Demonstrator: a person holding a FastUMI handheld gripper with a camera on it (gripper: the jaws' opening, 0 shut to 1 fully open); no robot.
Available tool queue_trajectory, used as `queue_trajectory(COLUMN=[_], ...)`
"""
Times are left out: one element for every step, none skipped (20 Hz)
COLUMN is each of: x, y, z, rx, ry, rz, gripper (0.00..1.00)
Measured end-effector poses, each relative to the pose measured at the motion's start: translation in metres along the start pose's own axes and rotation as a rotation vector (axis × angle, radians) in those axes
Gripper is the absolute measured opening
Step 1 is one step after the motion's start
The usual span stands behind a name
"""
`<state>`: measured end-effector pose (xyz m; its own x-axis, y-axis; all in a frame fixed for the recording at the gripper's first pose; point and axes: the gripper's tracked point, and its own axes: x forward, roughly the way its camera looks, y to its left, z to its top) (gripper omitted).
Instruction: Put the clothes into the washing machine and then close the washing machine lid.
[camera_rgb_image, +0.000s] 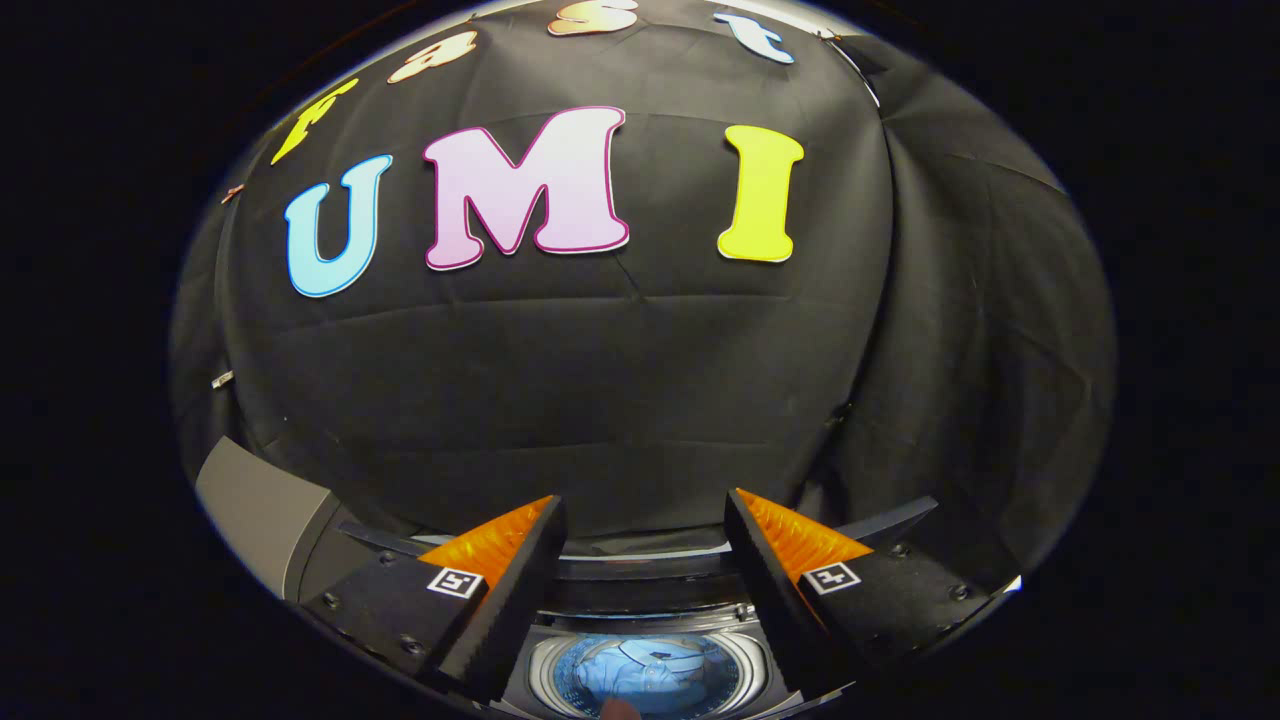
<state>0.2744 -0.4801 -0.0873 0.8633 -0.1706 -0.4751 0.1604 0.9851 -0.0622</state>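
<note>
The claw (640, 520) was released, its two fingers spread wide and gripping nothing. Between and below the fingers sat the washing machine (640, 625), its drum open. The clothes (645, 672), a light blue garment, lay inside the drum. The grey lid (262, 515) stood raised at the left.

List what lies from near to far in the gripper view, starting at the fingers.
Open gripper, nothing between its fingers → light blue clothes in the washing machine drum → washing machine's back edge → black cloth wall.

washer drum (650, 672) cut off below
</note>
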Motion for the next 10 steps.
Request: queue_trajectory(x=[-0.006, -0.008, -0.012, -0.016, -0.018, -0.021, -0.024, -0.027, -0.030, -0.032], y=[0.000, 0.000, 0.000, 0.000, 0.000, -0.001, -0.001, -0.001, -0.001, -0.001], z=[-0.001, -0.003, -0.006, -0.008, -0.009, -0.011, -0.013, -0.016, -0.018, -0.019], rx=[0.001, 0.002, 0.002, 0.003, 0.002, 0.000, -0.001, -0.005, -0.003, 0.001], ry=[-0.007, -0.012, -0.016, -0.018, -0.019, -0.018, -0.016, -0.015, -0.019, -0.022], rz=[-0.001, -0.002, -0.002, -0.003, -0.003, -0.003, -0.003, -0.001, 0.001, 0.004], gripper=[1.00, 1.00, 1.00, 1.00, 1.00, 1.00, 1.00, 1.00, 1.00, 1.00])
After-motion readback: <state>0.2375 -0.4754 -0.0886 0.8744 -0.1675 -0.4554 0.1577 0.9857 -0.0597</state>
